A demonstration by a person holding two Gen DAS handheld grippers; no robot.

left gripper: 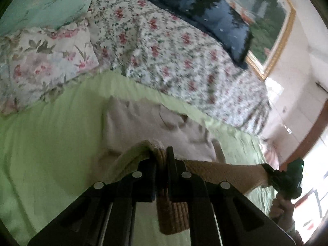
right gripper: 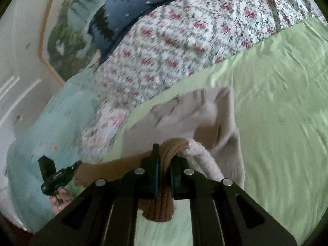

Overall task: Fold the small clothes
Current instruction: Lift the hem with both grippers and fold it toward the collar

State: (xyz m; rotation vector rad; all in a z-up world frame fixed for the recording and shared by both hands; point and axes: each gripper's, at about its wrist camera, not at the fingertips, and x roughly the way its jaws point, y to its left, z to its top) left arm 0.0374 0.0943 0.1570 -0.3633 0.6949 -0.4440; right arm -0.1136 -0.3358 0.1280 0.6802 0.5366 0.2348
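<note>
Both grippers, left gripper and right gripper, have fingers closed on the tan waistband stretched taut between them; the beige garment trails toward 12 o'clock over the green bedsheet.

Your left matte-black two-finger gripper and its right twin show round silver pivot screws; bare skin on your hand.
</note>
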